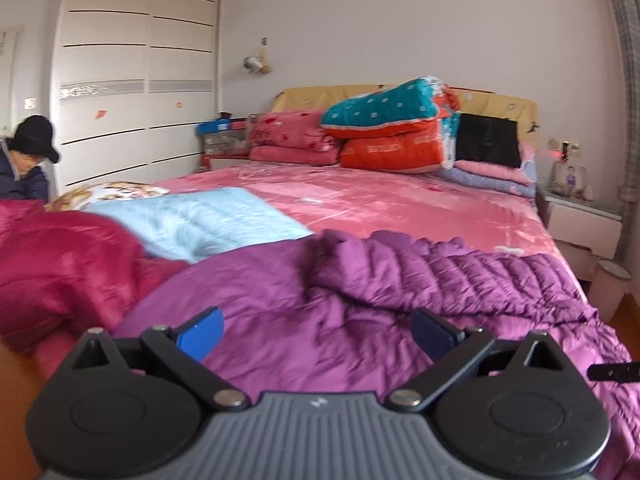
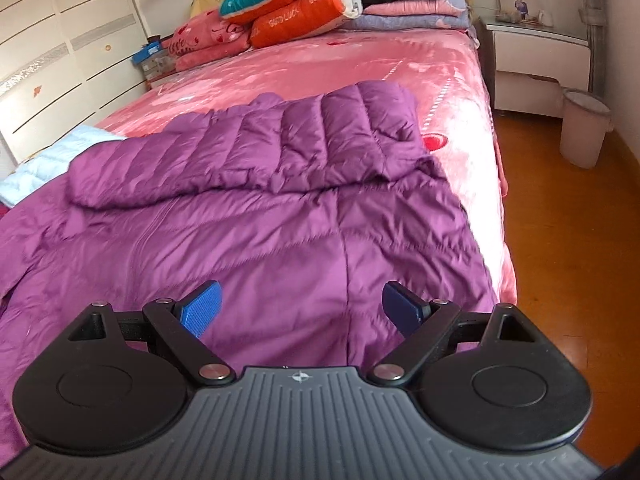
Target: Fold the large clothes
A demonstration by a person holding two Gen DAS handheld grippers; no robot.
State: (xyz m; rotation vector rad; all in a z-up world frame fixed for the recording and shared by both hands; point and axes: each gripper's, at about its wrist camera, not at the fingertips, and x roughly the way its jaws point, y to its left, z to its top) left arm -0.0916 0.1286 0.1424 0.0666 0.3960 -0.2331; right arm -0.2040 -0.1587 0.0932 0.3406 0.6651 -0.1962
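Puffer jacket (image 2: pixel 256 208), purple and quilted, sprawled across the near end of the bed (image 2: pixel 400 64) and filling the lower half of both views. One sleeve (image 2: pixel 248 148) is laid across the body, running from centre-left up toward the upper middle of the right view.

My left tongs (image 1: pixel 316 334) are spread wide over the crumpled purple fabric with nothing between the pads. My right tongs (image 2: pixel 300 310) are just as wide, over the flat panel of the jacket, also holding nothing.

I reckon it's light but bulky: soft down that squashes under a pinch and springs back, with a slick shell that will slide out of a shallow grip. So I'd bite deep at a seam, hem or cuff, not on a smooth puffed panel. The hem corner at the lower right of the right view looks a fair hold, and the bunched ridge in the centre of the left view gives my other side something to catch.

Room: the jacket's right side sits close to the bed edge, with wooden floor (image 2: pixel 560 240) just beyond, so a careless tug could slide it off. At the left of the left view a red garment (image 1: pixel 60 264) touches the purple one, with a pale blue garment (image 1: pixel 192 220) just behind. Open pink bedding lies toward the upper middle, well short of the stacked quilts (image 2: pixel 296 4) at the headboard. That's my space for folding away from me.
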